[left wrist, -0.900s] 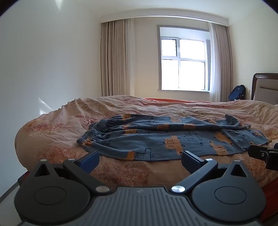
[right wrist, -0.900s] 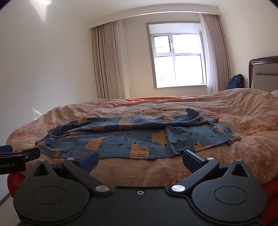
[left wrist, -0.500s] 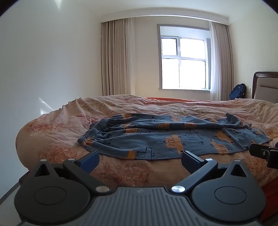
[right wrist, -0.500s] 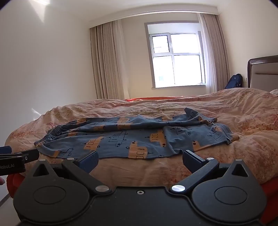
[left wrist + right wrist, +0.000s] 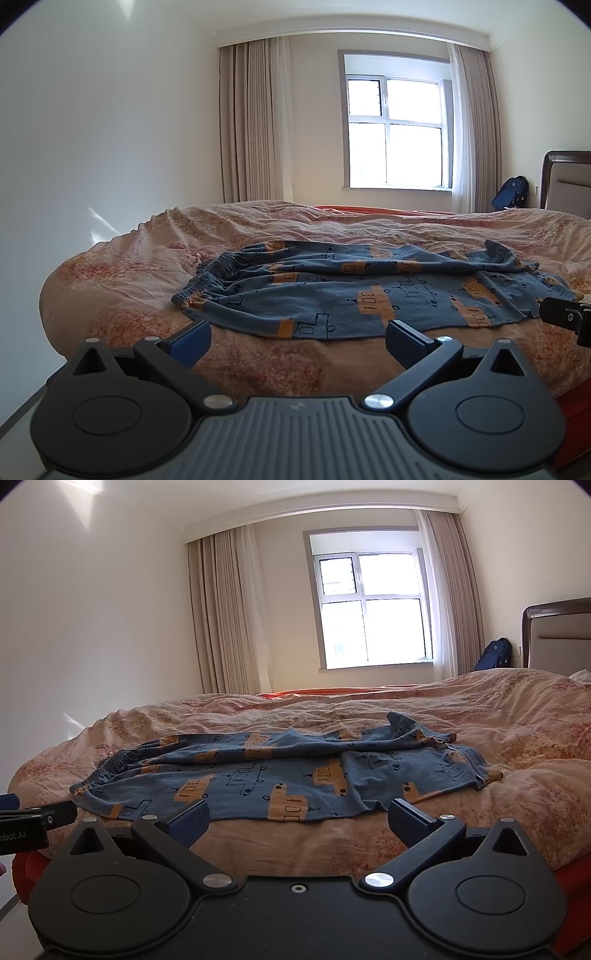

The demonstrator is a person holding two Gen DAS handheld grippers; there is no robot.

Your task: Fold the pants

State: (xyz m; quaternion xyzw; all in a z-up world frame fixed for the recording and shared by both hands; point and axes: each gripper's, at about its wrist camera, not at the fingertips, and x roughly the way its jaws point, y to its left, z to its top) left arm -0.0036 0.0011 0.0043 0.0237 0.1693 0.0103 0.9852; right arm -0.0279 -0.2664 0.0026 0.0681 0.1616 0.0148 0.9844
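Observation:
Blue pants with an orange vehicle print (image 5: pixel 369 291) lie spread and rumpled on the bed, waistband to the left, legs to the right; they also show in the right wrist view (image 5: pixel 280 775). My left gripper (image 5: pixel 297 338) is open and empty, just short of the pants' near edge. My right gripper (image 5: pixel 297 818) is open and empty, also just short of the near edge. Each gripper shows at the side of the other's view.
The bed is covered by a peach floral quilt (image 5: pixel 129 266) with a red sheet below. A headboard (image 5: pixel 554 635) stands at the right. A blue backpack (image 5: pixel 511 192) leans by the window and curtains at the back wall.
Both grippers have crept slightly forward towards the bed. The pants have not moved.

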